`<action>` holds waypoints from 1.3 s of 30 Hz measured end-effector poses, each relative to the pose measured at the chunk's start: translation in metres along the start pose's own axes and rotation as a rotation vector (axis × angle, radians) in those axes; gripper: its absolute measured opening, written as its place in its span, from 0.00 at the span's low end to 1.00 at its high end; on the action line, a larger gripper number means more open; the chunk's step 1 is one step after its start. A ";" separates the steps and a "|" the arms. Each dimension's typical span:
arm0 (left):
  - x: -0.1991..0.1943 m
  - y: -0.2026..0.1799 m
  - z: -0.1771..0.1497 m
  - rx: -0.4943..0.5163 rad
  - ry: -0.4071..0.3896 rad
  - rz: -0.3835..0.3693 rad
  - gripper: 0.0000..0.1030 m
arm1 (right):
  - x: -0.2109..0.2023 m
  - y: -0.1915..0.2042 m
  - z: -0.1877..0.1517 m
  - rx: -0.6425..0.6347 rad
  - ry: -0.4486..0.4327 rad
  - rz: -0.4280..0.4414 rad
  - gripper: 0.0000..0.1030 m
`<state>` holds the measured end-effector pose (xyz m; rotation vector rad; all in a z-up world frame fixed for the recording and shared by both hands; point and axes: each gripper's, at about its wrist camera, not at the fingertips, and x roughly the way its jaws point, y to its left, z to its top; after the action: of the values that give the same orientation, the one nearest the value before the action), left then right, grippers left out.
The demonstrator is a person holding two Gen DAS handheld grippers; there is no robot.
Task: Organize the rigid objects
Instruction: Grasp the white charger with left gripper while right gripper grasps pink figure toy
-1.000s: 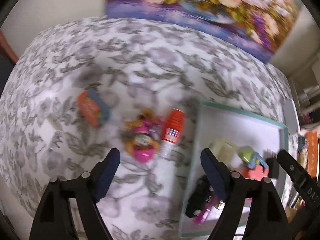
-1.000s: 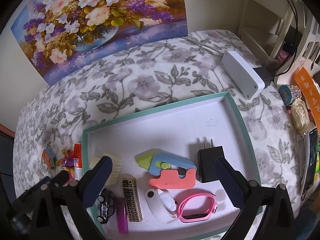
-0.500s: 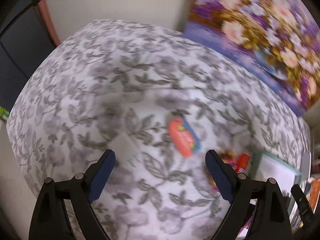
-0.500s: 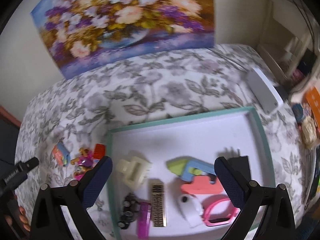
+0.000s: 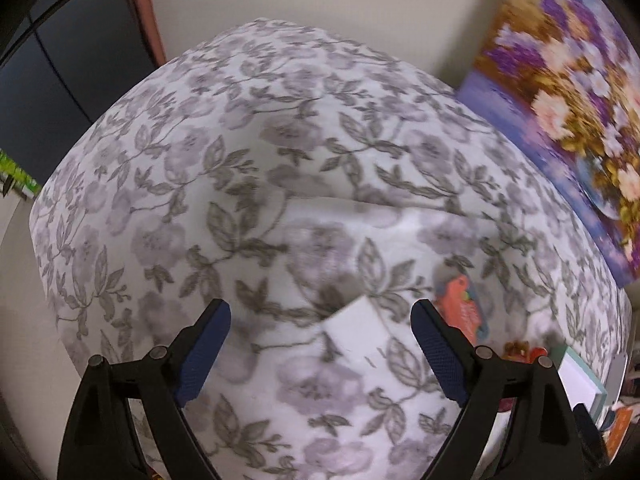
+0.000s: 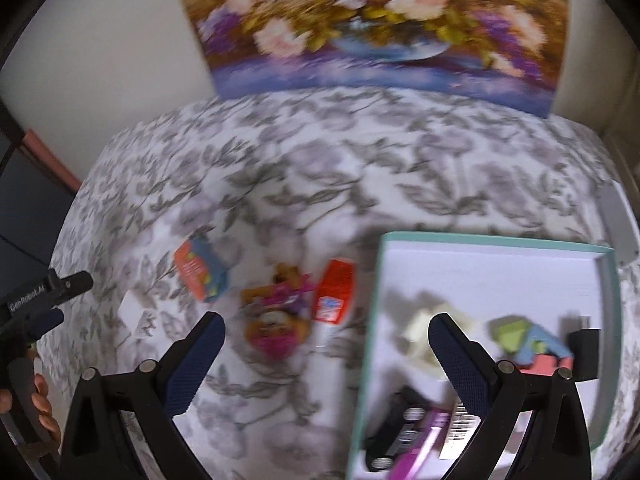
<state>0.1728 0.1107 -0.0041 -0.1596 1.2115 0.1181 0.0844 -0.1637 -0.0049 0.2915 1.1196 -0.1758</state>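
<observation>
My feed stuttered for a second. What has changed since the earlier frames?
Both tongs swung left across the bed. The left tongs, just opened wider and holding nothing, now frame a white card instead of the pink toy. The right tongs, open and empty, left the tray and now frame the pink toy and red tube. Nothing was grasped; the objects lie where they were.

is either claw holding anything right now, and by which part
No. Both the left claw and right claw are open and empty above the floral cloth.

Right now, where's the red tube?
Right wrist view: the red tube lies on the floral cloth, between the pink toy and the tray's left rim.
</observation>
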 end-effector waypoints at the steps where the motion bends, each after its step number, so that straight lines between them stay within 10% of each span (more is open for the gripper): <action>1: 0.003 0.005 0.002 -0.010 0.005 0.002 0.89 | 0.002 0.004 -0.001 -0.006 0.004 0.006 1.00; 15: 0.057 -0.004 -0.004 -0.002 0.122 -0.044 0.88 | 0.048 0.034 -0.009 -0.022 0.074 0.049 0.79; 26: 0.082 -0.018 -0.009 0.009 0.150 -0.102 0.56 | 0.076 0.039 -0.013 -0.025 0.107 0.032 0.57; 39: 0.091 -0.049 -0.018 0.107 0.126 -0.001 0.52 | 0.084 0.044 -0.012 -0.056 0.087 -0.003 0.53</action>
<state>0.1965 0.0593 -0.0931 -0.0750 1.3403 0.0425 0.1222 -0.1173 -0.0791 0.2496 1.2088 -0.1356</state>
